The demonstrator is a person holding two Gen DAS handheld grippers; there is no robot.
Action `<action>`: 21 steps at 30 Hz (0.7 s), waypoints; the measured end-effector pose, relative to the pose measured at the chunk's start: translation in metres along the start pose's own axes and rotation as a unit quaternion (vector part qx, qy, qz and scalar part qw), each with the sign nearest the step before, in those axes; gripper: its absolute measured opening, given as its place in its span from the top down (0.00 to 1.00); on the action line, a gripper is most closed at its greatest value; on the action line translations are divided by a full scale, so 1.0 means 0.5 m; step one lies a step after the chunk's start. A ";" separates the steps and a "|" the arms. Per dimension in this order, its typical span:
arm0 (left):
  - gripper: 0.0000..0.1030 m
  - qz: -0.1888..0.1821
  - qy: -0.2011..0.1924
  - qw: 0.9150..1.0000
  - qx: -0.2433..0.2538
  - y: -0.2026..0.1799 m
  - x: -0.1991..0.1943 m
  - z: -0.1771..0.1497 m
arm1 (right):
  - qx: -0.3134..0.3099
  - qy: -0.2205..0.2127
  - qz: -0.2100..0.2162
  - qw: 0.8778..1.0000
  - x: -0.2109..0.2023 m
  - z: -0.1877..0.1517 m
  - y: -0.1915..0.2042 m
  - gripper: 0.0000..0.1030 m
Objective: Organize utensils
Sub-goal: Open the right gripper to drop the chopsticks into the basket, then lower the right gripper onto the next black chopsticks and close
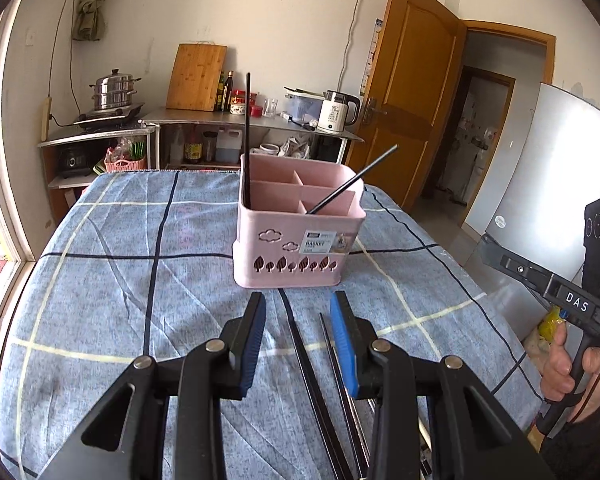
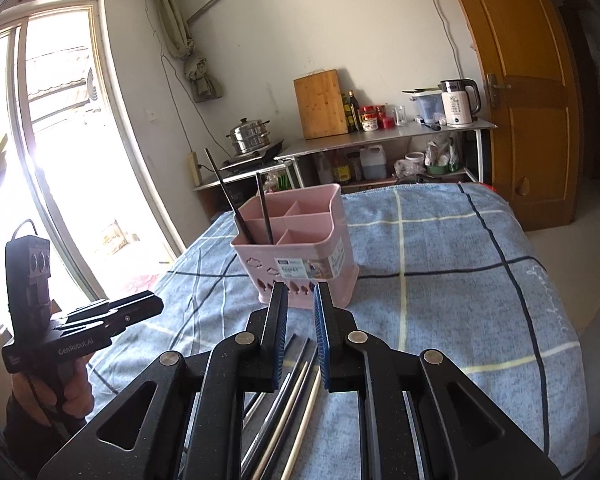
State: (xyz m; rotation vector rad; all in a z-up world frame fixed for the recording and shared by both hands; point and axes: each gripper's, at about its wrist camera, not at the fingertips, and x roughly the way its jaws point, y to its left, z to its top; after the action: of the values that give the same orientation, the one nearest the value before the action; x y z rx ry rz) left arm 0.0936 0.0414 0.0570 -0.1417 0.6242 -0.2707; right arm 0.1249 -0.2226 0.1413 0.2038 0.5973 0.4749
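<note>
A pink divided utensil basket [image 1: 296,256] stands on the blue checked cloth. It also shows in the right wrist view [image 2: 332,264]. Two black chopsticks [image 1: 247,136] stand in it, one upright at the left, one [image 1: 352,180] leaning right. My left gripper [image 1: 298,300] is open and empty, just short of the basket. Loose chopsticks [image 1: 312,380] lie on the cloth under it. My right gripper [image 2: 300,292] is open with a narrow gap, empty, above several loose black, metal and pale chopsticks [image 2: 296,392].
The table's blue checked cloth [image 1: 120,280] spreads left and right of the basket. Behind stand a metal shelf with a kettle [image 1: 338,110], a cutting board [image 1: 196,76] and a steamer pot [image 1: 112,92]. A wooden door [image 1: 404,92] is open at the right, with a fridge [image 1: 552,168] beside it.
</note>
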 end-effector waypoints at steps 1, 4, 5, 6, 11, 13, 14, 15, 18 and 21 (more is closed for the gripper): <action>0.66 0.000 0.003 1.000 0.000 0.000 0.004 -0.006 | 0.001 0.002 -0.002 1.000 0.001 -0.005 -0.002 0.87; 0.66 -0.002 0.014 1.000 -0.003 -0.002 0.016 -0.020 | 0.003 0.008 -0.004 1.000 0.006 -0.016 -0.008 0.87; 0.66 -0.001 0.017 1.000 -0.004 0.000 0.021 -0.022 | 0.004 0.011 -0.004 1.000 0.009 -0.018 -0.009 0.87; 0.66 -0.002 0.020 1.000 -0.006 0.001 0.026 -0.025 | 0.005 0.013 -0.004 1.000 0.011 -0.023 -0.008 0.87; 0.66 -0.006 0.045 0.999 -0.013 0.001 0.060 -0.039 | 0.009 0.034 -0.007 0.999 0.036 -0.037 -0.013 0.87; 0.66 -0.006 0.056 0.998 -0.013 0.000 0.076 -0.044 | 0.010 0.042 -0.008 0.999 0.046 -0.042 -0.013 0.87; 0.66 -0.008 0.063 0.998 -0.014 0.000 0.085 -0.045 | 0.009 0.046 -0.009 0.999 0.051 -0.045 -0.013 0.87; 0.66 -0.009 0.069 0.997 -0.017 0.001 0.093 -0.047 | 0.011 0.051 -0.011 0.999 0.056 -0.048 -0.014 0.87; 0.66 -0.006 0.090 0.996 -0.020 0.001 0.122 -0.054 | 0.014 0.065 -0.012 0.998 0.071 -0.055 -0.018 0.87; 0.66 0.004 0.112 0.994 -0.018 0.000 0.154 -0.061 | 0.013 0.080 -0.018 0.997 0.088 -0.061 -0.020 0.87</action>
State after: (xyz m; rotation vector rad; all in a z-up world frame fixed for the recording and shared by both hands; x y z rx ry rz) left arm 0.1356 0.0174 -0.0103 -0.1441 0.8521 -0.2695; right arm 0.1426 -0.2086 0.0921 0.1810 0.7634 0.4516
